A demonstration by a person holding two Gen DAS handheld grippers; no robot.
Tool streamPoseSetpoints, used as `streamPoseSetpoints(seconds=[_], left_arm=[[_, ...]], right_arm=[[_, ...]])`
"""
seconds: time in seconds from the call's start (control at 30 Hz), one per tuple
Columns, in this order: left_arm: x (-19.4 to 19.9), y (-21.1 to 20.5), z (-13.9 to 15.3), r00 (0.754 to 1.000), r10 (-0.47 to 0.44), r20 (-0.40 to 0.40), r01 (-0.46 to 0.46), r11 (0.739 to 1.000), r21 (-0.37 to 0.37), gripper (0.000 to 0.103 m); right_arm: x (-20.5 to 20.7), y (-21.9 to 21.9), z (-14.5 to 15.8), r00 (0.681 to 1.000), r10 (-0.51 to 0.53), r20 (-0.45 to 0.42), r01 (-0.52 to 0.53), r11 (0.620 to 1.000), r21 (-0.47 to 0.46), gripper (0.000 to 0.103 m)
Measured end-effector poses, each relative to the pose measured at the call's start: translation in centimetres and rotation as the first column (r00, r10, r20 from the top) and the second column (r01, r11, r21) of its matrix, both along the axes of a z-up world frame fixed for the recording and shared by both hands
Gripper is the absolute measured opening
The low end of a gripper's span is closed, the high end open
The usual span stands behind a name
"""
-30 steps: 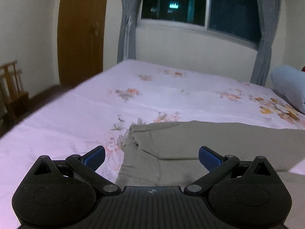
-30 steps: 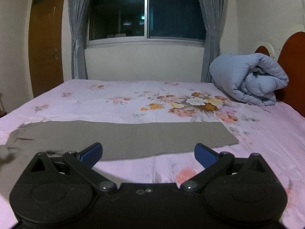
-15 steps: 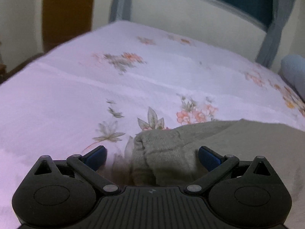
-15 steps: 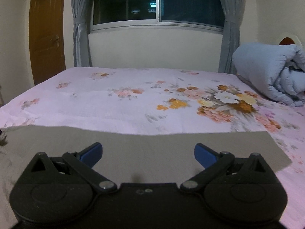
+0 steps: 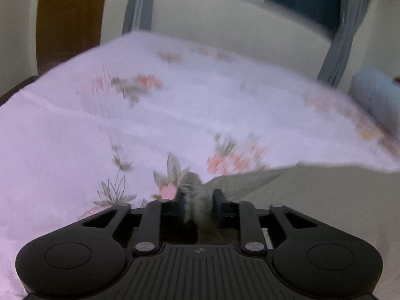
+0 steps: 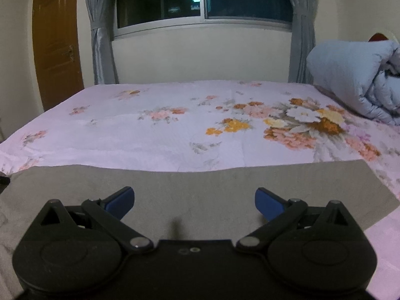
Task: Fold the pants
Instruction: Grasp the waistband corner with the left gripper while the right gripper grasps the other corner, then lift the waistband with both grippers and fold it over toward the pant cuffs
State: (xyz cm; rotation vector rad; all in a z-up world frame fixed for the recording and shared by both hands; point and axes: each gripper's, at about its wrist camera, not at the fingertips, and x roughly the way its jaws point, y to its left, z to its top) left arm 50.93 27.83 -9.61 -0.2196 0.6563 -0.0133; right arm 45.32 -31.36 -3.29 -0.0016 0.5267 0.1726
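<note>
Grey-green pants (image 6: 200, 187) lie flat across the near part of a bed with a pink flowered sheet (image 6: 175, 130). In the left wrist view my left gripper (image 5: 198, 203) has its jaws closing on a bunched corner of the pants (image 5: 312, 195), and the cloth is squeezed between the pads. A fold of fabric rises from the grip toward the right. In the right wrist view my right gripper (image 6: 195, 201) stands open just above the middle of the pants, its blue pads wide apart with only flat cloth beneath.
A rolled light-blue duvet (image 6: 355, 82) lies at the right by the headboard. Behind the bed are a window with grey curtains (image 6: 100, 37) and a brown door (image 6: 57, 47) at the left. The bed's left edge (image 5: 20, 95) drops to a dark floor.
My left gripper dropped onto the pants' corner and its jaws went from wide open to pinching the cloth. The right gripper moved forward and lower over the pants and stays open.
</note>
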Motion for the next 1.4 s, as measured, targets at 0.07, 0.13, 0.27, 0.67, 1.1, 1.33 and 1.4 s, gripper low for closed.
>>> streamPoseSetpoints(seconds=[0.07,0.13,0.27,0.67,1.1,1.33,1.4], left_arm=[[-1.4,0.5,1.2,0.998,0.012,0.063,-0.009,0.999,-0.036,0.019],[-2.7,0.7,2.4,0.992,0.024,0.121,-0.017,0.998,-0.057,0.019],[-4.2,1.0,4.3,0.983,0.033,0.181,-0.019,0.997,-0.076,0.019],[-6.0,2.0,5.3,0.977,0.056,0.208,-0.032,0.993,-0.117,0.014],[-5.9,2.2,5.8,0.975,0.033,0.220,-0.003,0.991,-0.135,0.014],[-6.3,2.8,6.1,0.975,0.019,0.224,0.018,0.987,-0.161,0.014],[-7.1,3.0,6.7,0.970,0.011,0.242,0.033,0.984,-0.176,0.014]], right_arm=[[0.6,0.4,0.0,0.999,0.051,-0.002,-0.051,0.999,-0.003,0.097],[1.5,1.0,0.0,0.994,0.105,-0.004,-0.105,0.994,-0.017,0.097],[4.1,2.7,-0.5,0.978,0.210,-0.007,-0.210,0.974,-0.079,0.095],[9.6,5.6,-3.4,0.893,0.432,-0.125,-0.450,0.858,-0.248,0.079],[12.7,6.1,-4.1,0.770,0.583,-0.259,-0.630,0.760,-0.162,0.009],[8.7,5.1,-1.3,0.773,0.598,-0.212,-0.634,0.744,-0.212,0.000],[6.6,4.6,0.6,0.782,0.596,-0.182,-0.623,0.744,-0.242,0.000]])
